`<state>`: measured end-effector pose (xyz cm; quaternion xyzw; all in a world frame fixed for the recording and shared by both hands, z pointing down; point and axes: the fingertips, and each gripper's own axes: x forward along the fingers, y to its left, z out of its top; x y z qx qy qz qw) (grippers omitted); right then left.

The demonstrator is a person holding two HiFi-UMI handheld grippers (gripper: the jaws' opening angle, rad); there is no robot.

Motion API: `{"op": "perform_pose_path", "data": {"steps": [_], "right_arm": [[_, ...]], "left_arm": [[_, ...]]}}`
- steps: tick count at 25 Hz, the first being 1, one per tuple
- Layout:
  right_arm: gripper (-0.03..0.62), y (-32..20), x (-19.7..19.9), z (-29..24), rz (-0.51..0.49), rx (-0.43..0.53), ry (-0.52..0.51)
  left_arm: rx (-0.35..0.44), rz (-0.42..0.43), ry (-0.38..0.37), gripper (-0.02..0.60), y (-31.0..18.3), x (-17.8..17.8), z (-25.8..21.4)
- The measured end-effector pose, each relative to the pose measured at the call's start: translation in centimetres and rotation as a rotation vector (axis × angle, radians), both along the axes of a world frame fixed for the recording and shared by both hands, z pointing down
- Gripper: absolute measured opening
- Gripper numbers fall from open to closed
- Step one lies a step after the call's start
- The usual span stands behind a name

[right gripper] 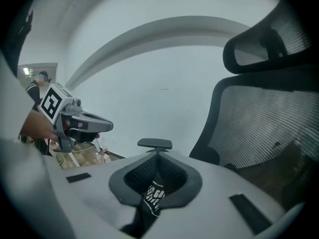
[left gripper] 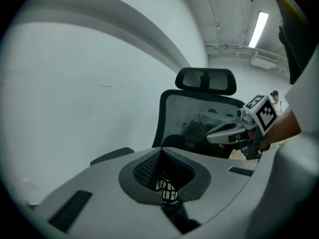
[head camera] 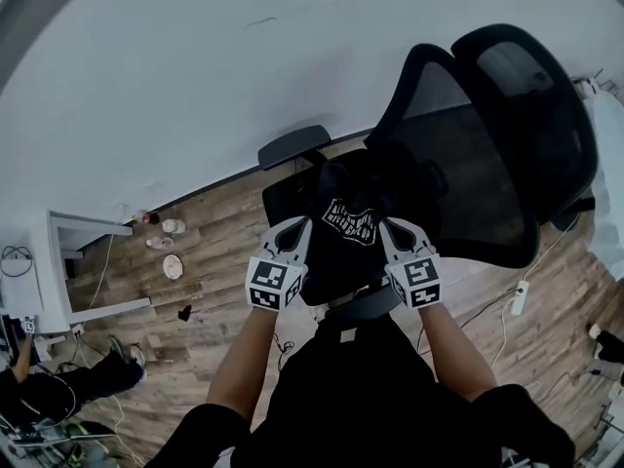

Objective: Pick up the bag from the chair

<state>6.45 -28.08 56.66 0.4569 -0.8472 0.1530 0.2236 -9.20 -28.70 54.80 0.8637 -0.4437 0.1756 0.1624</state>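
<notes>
Seemingly wooden, the floor (head camera: 222,261) under the chair (head camera: 487,164) meets a white wall (head camera: 195,66).

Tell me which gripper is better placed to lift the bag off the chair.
Neither leads: the left gripper and right gripper are each shut on the bag, one per side, by the chair. Lift with both.

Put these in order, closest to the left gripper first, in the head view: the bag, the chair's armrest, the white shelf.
1. The bag: pinched in the left gripper, at the centre.
2. The armrest: just beyond, higher in the picture.
3. The white shelf: far left, down on the floor.
</notes>
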Motion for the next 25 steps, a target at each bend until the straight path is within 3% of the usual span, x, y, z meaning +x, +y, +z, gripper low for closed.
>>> {"op": "perform_pose_path", "data": {"steps": [3,5,9,11,13,17,25], "right_arm": [[0.056,-1.1,0.9,2.7,0.031,-0.091,-0.044],[0.149,-2.0,1.2,4.5,0.051,-0.149,-0.11],[0.263,-4.6,2.1,7.9,0.116,-0.228,-0.192],[0.31,-5.7,2.7,9.7,0.158,-0.281,-0.227],[0.333,-6.3,3.1,11.3,0.191,-0.349,-0.251],[0.361,-7.5,3.3,14.7,0.223,-0.473,-0.261],[0.368,-8.6,2.8,19.6,0.194,-0.654,-0.272]], "left_arm": [[-0.055,-0.015,-0.018,0.021,-1.8,-0.1,2.8],[-0.085,-0.019,-0.002,0.021,-3.1,-0.4,4.2],[-0.136,-0.013,-0.006,0.034,-6.1,-0.1,7.2],[-0.182,-0.011,0.007,0.198,-7.3,0.3,8.8],[-0.245,-0.001,0.005,0.262,-8.2,0.8,10.7],[-0.33,0.034,0.008,0.324,-10.5,2.0,13.9],[-0.509,0.156,0.028,0.342,-12.9,4.5,20.1]]}}
